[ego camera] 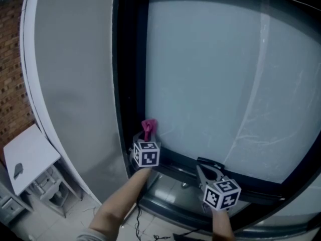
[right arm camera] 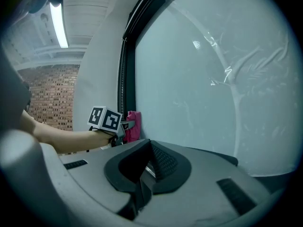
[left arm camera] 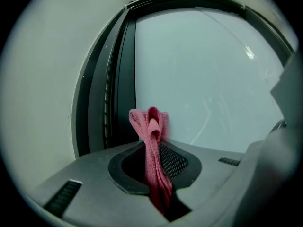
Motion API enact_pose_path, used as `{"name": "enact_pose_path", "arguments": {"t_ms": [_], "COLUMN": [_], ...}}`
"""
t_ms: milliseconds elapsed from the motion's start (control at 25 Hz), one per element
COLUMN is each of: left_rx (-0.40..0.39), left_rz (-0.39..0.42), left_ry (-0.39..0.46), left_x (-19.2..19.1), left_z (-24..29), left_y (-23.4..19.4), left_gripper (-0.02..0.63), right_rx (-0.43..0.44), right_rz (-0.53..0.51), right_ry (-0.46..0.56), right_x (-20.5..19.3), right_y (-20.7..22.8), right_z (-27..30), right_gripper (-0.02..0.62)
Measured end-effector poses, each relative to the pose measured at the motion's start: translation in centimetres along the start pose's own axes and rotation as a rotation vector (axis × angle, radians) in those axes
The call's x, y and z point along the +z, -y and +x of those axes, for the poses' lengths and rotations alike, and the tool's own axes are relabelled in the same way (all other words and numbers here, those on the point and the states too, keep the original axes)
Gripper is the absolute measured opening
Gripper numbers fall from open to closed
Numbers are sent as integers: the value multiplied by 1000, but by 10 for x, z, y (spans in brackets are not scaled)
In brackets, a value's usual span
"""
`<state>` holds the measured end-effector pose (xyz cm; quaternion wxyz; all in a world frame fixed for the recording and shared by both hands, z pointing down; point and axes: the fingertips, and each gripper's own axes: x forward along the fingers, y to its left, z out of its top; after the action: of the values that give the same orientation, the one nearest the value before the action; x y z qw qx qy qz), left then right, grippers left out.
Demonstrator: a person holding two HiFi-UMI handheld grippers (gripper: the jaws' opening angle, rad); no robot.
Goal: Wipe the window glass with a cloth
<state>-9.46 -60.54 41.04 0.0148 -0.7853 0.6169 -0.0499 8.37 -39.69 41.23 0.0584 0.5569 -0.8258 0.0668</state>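
The window glass (ego camera: pixel 215 74) is a large frosted pane with faint streaks. A pink cloth (ego camera: pixel 148 128) stands bunched at the pane's lower left corner, close to or against the glass (left arm camera: pixel 203 79). My left gripper (ego camera: pixel 146 137) is shut on it. In the left gripper view the cloth (left arm camera: pixel 151 126) hangs pinched between the jaws of the left gripper (left arm camera: pixel 154 161). My right gripper (ego camera: pixel 203 165) is lower right by the sill, shut and empty. The right gripper (right arm camera: pixel 147 167) looks along the glass (right arm camera: pixel 213 79) toward the cloth (right arm camera: pixel 133 125) and the left gripper's marker cube (right arm camera: pixel 105 118).
A dark window frame (ego camera: pixel 128 84) runs down the pane's left side, with a pale wall panel (ego camera: pixel 75 84) beside it. A metal sill (ego camera: pixel 170 185) lies under the glass. Below left are a small white table (ego camera: pixel 30 157), a brick wall (ego camera: pixel 10 74) and cables (ego camera: pixel 145 230) on the floor.
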Motion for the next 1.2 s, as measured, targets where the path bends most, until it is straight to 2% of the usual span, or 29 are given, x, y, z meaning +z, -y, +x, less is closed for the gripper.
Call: {"name": "enact_pose_path", "arguments": {"t_ms": [120, 560, 1040, 1200], "left_rx": [-55, -336, -630, -682], "left_rz": [-15, -61, -105, -102], "left_ry": [1, 42, 107, 143], "left_x": [-6, -3, 22, 37], "left_z": [-1, -19, -63, -75], "left_y": [14, 104, 203, 225], "left_gripper": [51, 51, 51, 51], "right_rx": [1, -45, -102, -119], "right_rz": [3, 19, 39, 44], "right_ry": [-6, -13, -16, -13], "right_x": [-2, -10, -18, -18], "right_y": [1, 15, 29, 34], "right_z": [-3, -30, -63, -74], "right_gripper": [-11, -11, -11, -11]}}
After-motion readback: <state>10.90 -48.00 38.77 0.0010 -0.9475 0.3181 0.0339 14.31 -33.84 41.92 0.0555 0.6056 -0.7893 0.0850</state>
